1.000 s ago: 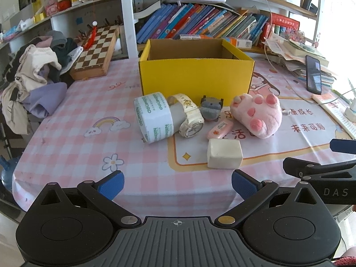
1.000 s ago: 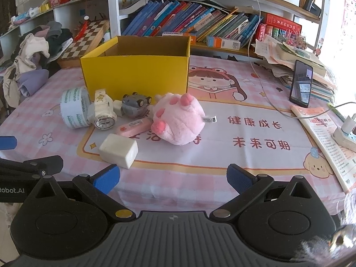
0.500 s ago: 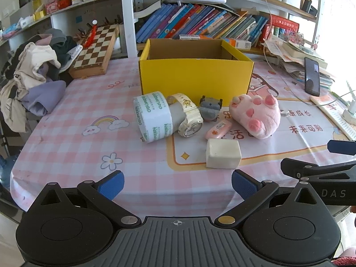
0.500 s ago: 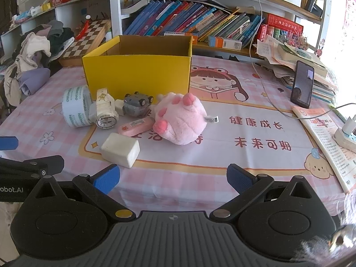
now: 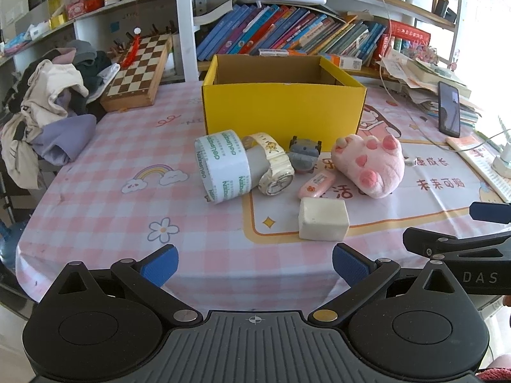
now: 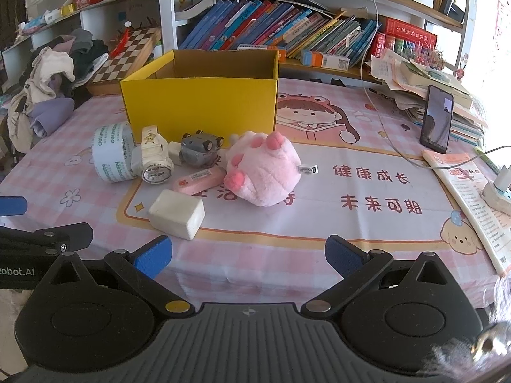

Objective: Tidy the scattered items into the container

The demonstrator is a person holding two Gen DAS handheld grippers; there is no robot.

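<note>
The floor of the yellow box [image 5: 282,108] is hidden behind its front wall, so what lies inside cannot be told. A small white piece [image 6: 175,150] behind the watch is too covered to name.

All 6 loose items lie in front of the yellow box: 1 tape roll [image 5: 222,167], 1 watch [image 5: 273,169], 1 grey toy car [image 5: 303,158], 1 pink plush paw [image 5: 369,165], 1 pink eraser [image 5: 316,185] and 1 white block [image 5: 323,219].

The left gripper [image 5: 255,265] stands wide apart and holds nothing; the white block is the nearest item in front of it, toward its right finger. The right gripper [image 6: 248,256] is also wide and holds nothing; the white block [image 6: 177,214] lies just ahead of its left finger, the plush paw [image 6: 263,168] further ahead, toward the box
</note>
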